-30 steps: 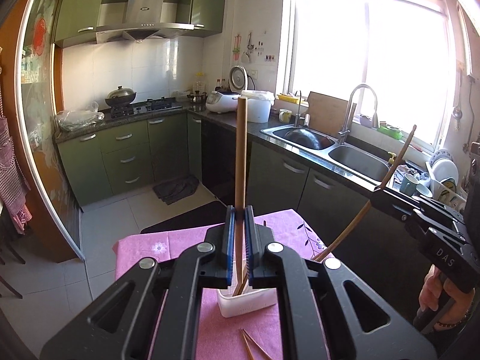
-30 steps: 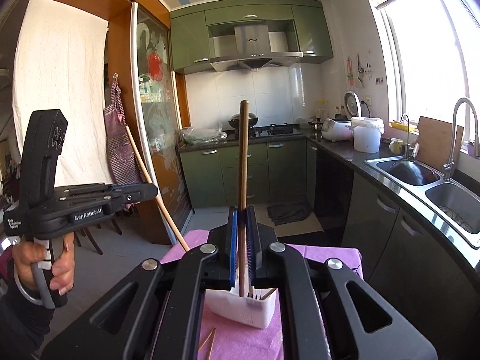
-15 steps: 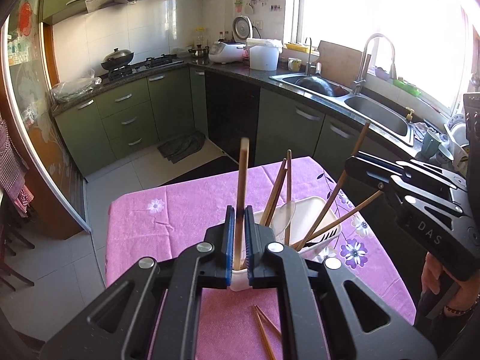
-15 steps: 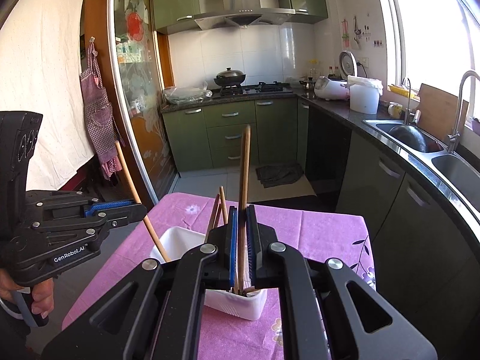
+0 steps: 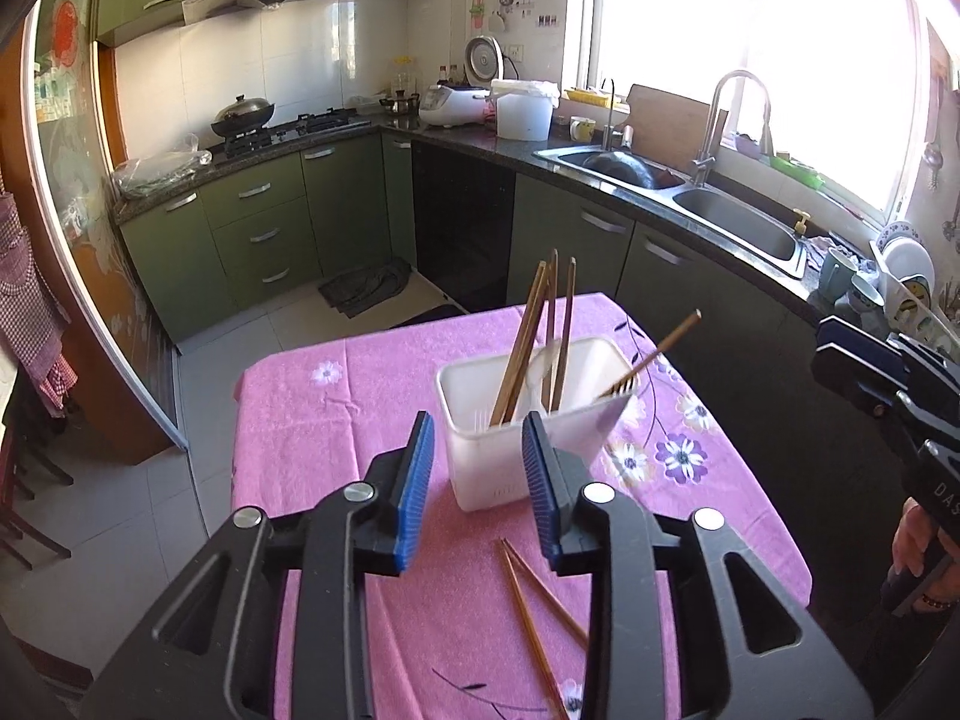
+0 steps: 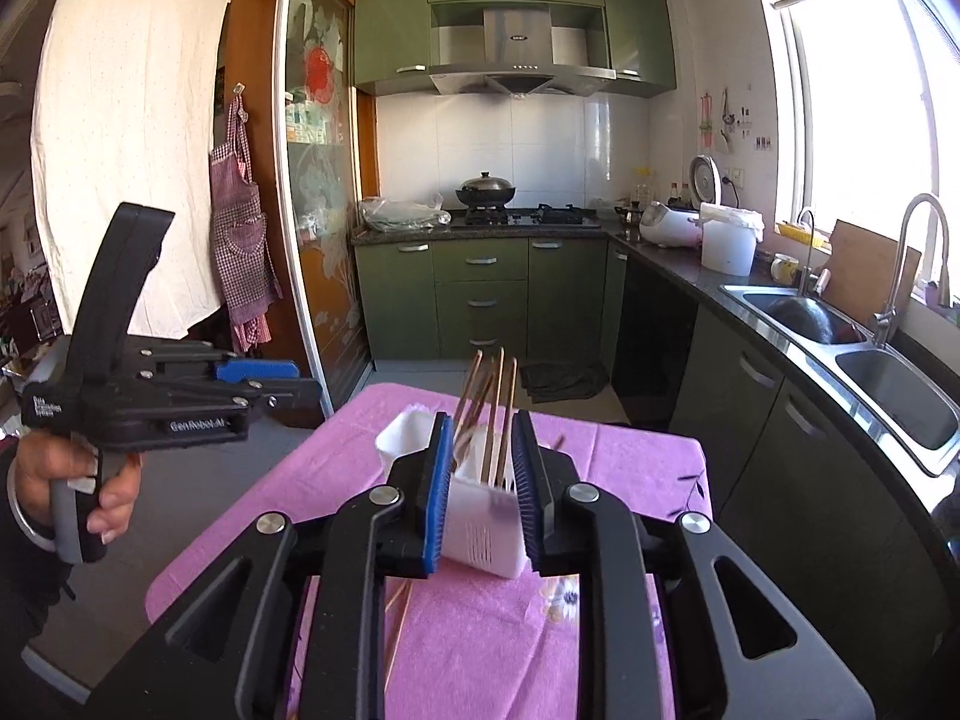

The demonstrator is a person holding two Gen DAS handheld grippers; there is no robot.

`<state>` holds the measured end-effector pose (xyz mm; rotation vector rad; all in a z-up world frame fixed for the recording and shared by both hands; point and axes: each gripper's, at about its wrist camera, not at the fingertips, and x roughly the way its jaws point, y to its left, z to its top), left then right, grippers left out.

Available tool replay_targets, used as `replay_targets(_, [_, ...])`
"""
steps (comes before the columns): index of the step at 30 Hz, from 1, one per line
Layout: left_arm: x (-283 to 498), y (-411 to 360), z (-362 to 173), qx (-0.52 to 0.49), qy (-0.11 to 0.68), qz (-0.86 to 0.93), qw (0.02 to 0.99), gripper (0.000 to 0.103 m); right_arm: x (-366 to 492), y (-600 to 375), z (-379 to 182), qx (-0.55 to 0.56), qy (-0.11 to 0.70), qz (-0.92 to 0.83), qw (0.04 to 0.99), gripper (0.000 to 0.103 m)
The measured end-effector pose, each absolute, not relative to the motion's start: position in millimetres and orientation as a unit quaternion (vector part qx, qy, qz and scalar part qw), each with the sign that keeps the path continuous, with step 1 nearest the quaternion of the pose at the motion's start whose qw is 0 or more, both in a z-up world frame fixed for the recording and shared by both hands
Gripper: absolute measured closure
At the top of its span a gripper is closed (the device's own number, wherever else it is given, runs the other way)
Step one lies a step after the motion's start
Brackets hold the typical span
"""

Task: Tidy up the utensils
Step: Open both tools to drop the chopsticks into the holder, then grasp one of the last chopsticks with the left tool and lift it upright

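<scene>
A white plastic utensil holder [image 5: 480,468] stands on the pink tablecloth [image 5: 336,396] and holds several wooden chopsticks [image 5: 528,336] and a white spoon. My left gripper [image 5: 477,474] is open and empty, just above and in front of the holder. My right gripper [image 6: 480,480] is open and empty, close over the holder [image 6: 480,534] from the other side. Two loose chopsticks [image 5: 528,612] lie on the cloth in front of the holder; they also show in the right wrist view [image 6: 399,630].
The small table stands in a kitchen with green cabinets [image 5: 264,228]. A counter with a double sink [image 5: 720,216] runs along the right. A tiled floor [image 5: 144,510] and wooden chairs lie to the left. The other gripper shows in each view [image 5: 888,396] [image 6: 150,396].
Both grippers have opened and let go of their chopsticks, which now stand in the holder. Both grippers have pulled back a little from the holder.
</scene>
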<state>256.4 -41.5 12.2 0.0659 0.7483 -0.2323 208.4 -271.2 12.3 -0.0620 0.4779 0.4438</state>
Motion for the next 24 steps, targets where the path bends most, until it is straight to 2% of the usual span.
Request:
replay_targets(6, [225, -34, -53, 0.016, 0.436, -0.11, 0.893, 0.074, 194, -303, -68, -0.023, 0.304, 0.164, 0.938, 0.075])
replay_targets(12, [233, -40, -121, 0.006, 0.513, -0.095, 0.853, 0.074, 196, -322, -130, -0.008, 0.357, 0.139, 0.924, 0.075])
replay_targets(21, [268, -72, -171, 0.008, 0.572, -0.074, 0.817, 0.074, 201, -331, -151, 0.018, 0.372, 0.149, 0.916, 0.071])
replay_targets(24, [275, -78, -180, 0.016, 0.582, -0.065, 0.811, 0.074, 203, -339, -151, 0.028, 0.37, 0.148, 0.917, 0.065])
